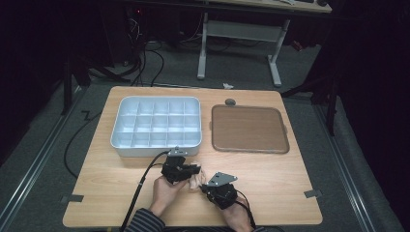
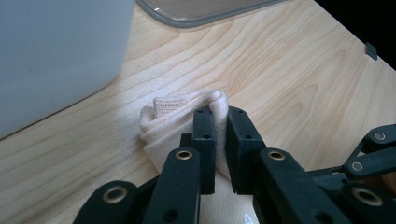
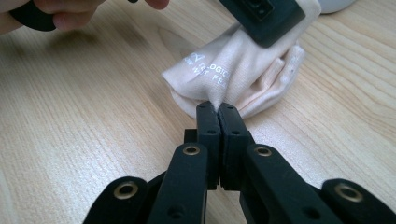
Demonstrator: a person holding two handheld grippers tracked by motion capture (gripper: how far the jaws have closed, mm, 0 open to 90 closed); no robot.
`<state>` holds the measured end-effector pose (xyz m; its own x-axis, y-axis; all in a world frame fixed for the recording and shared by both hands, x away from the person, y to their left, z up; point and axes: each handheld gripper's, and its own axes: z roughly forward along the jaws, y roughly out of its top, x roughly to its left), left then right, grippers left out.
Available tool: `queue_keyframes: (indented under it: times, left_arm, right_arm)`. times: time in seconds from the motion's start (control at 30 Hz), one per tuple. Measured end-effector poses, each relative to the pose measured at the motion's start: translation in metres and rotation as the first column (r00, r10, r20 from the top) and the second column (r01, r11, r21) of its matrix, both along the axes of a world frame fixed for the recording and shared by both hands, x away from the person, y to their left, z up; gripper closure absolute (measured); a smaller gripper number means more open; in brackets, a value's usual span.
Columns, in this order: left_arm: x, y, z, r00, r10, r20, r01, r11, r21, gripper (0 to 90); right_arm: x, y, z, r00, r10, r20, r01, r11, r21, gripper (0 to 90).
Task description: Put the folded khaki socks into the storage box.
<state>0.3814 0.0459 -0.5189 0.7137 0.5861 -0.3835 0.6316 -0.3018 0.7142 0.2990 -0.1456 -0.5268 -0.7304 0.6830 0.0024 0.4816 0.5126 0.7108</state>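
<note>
A folded cream cloth (image 1: 197, 180) with white lettering lies on the wooden table near its front edge, between my two grippers. My left gripper (image 1: 193, 170) reaches it from the left. In the left gripper view its jaws (image 2: 220, 114) are shut on an upper fold of the cloth (image 2: 161, 122). My right gripper (image 1: 206, 186) comes in from the front right. In the right gripper view its jaws (image 3: 216, 108) are pinched shut on the near edge of the cloth (image 3: 233, 70). The left gripper's body (image 3: 264, 18) covers the cloth's far part there.
A white compartment box (image 1: 154, 151) stands just behind the left gripper, and its wall (image 2: 56, 56) looms close in the left gripper view. A flat brown tray (image 1: 249, 129) lies to the box's right. Bare wood spreads to the left and right of the hands.
</note>
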Motion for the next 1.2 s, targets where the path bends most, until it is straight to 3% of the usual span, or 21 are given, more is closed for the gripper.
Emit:
queue_keyframes:
  times: [0.23,0.4,0.63,0.93,1.03,1.13,1.2]
  left_arm:
    - [-0.004,0.005,0.007,0.9996,0.012,0.025,-0.011,0.9996,-0.027,68.3]
    - [-0.005,0.015,0.014,0.9979,0.049,0.043,-0.048,0.9981,-0.040,62.9]
    - [0.001,0.018,0.007,0.9962,0.084,0.020,-0.084,0.9965,-0.003,53.2]
    - [0.005,0.007,-0.007,0.9966,0.082,-0.002,-0.082,0.9958,0.040,52.0]
    - [0.005,0.006,-0.007,0.9965,0.084,0.004,-0.084,0.9950,0.055,52.1]
    - [0.005,0.006,-0.007,0.9965,0.084,0.003,-0.084,0.9947,0.059,52.1]
    - [0.004,0.005,-0.006,0.9964,0.084,0.009,-0.085,0.9942,0.067,52.1]
  right_arm:
    - [0.002,-0.001,-0.001,0.9999,-0.008,-0.013,0.008,1.000,0.028,89.2]
    - [0.003,-0.001,0.000,0.9998,-0.002,-0.020,0.003,1.000,0.028,89.1]
    - [0.003,-0.002,0.000,0.9997,0.004,-0.024,-0.004,1.000,0.026,88.9]
    - [0.003,-0.006,0.000,0.9994,0.006,-0.033,-0.005,1.000,0.020,86.1]
    - [0.000,-0.009,0.004,0.9996,0.002,-0.027,-0.001,0.999,0.047,79.2]
    - [-0.001,-0.012,0.009,0.9999,-0.004,-0.012,0.005,0.997,0.071,79.5]
    - [-0.003,-0.014,0.022,0.9999,-0.010,0.014,0.008,0.994,0.108,84.0]
